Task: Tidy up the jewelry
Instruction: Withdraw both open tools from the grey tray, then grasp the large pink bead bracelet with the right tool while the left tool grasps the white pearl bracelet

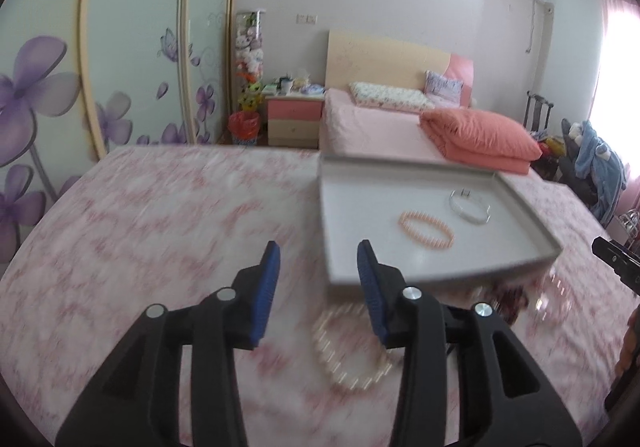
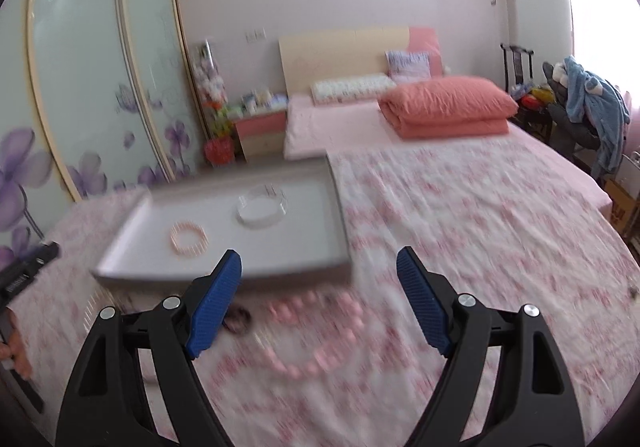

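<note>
Here we hold both grippers low over the table, and neither one carries anything. The left gripper (image 1: 318, 279) has its jaws moderately apart, and just under it lies a pale bead bracelet (image 1: 352, 351), blurred, on the cloth. The right gripper (image 2: 320, 299) is spread wide, and between its fingers we see a pink bead bracelet (image 2: 320, 335), also on the cloth. We think each gripper is placed so because it is lined up over the next piece to pick. A small dark item (image 2: 238, 319) lies beside the left finger of the right gripper; we cannot tell what it is.

A little farther stands the grey tray (image 1: 332, 207), close to both bracelets. Inside it rest a peach bracelet (image 1: 427, 234) and a clear bangle (image 1: 469, 206), apart from each other. So part of the jewelry seems already sorted, and at least two pieces remain outside.

The surface is a pink and white patterned cloth (image 1: 160, 215), soft, so beads may sink a little when gripped. Behind it we see a bed (image 2: 344, 119) with a folded salmon quilt (image 2: 448, 107), a nightstand (image 1: 294, 115) and a wardrobe with purple flowers (image 1: 36, 87).
</note>
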`<state>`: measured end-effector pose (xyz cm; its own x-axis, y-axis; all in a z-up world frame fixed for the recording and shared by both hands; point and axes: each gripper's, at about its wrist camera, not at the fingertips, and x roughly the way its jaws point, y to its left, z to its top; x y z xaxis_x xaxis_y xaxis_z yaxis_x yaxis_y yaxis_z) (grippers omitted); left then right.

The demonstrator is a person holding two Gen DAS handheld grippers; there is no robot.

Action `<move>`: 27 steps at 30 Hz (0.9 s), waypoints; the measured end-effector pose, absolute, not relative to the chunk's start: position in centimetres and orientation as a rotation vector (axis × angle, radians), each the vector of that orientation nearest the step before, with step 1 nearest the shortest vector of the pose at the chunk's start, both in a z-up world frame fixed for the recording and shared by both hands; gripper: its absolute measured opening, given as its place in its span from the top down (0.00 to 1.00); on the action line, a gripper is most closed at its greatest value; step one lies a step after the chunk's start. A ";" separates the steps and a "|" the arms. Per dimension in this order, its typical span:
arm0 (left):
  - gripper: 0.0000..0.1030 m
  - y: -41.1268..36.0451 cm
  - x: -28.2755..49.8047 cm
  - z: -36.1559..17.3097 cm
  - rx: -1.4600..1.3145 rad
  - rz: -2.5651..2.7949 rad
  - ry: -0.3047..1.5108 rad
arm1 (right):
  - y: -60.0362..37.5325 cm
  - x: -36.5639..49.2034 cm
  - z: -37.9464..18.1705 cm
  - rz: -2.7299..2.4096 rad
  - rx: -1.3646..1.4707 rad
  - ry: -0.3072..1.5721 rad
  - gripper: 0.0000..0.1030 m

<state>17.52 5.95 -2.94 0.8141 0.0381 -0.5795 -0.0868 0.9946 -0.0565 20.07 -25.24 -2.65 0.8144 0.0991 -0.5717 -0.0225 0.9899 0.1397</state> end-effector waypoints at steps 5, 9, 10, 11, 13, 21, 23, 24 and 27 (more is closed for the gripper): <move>0.54 7.0 16.0 -4.5 -0.100 0.068 0.672 | -25.9 21.7 -6.0 0.014 0.138 0.784 0.47; 0.47 7.2 15.5 -5.2 -0.125 0.053 0.704 | -25.9 22.3 -7.4 0.003 0.181 0.846 0.47; 0.46 7.0 15.6 -5.3 -0.122 0.050 0.710 | -25.5 22.5 -7.5 -0.005 0.168 0.848 0.47; 0.46 6.7 15.7 -5.4 -0.116 0.049 0.715 | -25.4 22.5 -7.6 -0.008 0.156 0.851 0.47; 0.46 6.1 16.1 -5.7 -0.093 0.052 0.736 | -24.8 22.8 -8.1 -0.021 0.117 0.875 0.48; 0.46 4.7 17.6 -7.6 -0.037 0.072 0.828 | -25.5 22.0 -8.7 -0.064 0.052 0.908 0.75; 0.46 4.4 18.0 -8.0 -0.026 0.074 0.843 | -25.5 22.0 -8.6 -0.063 0.054 0.908 0.75; 0.46 4.3 18.2 -8.2 -0.017 0.078 0.850 | -25.5 22.0 -8.6 -0.063 0.045 0.905 0.75; 0.50 4.1 18.8 -8.7 -0.013 0.088 0.874 | -25.2 21.7 -8.5 -0.066 0.013 0.894 0.76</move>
<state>18.84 4.13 -8.69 0.6387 0.0716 -0.7661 -0.0821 0.9963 0.0247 21.73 -25.21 -8.51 0.6243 -0.0525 -0.7794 0.0629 0.9979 -0.0168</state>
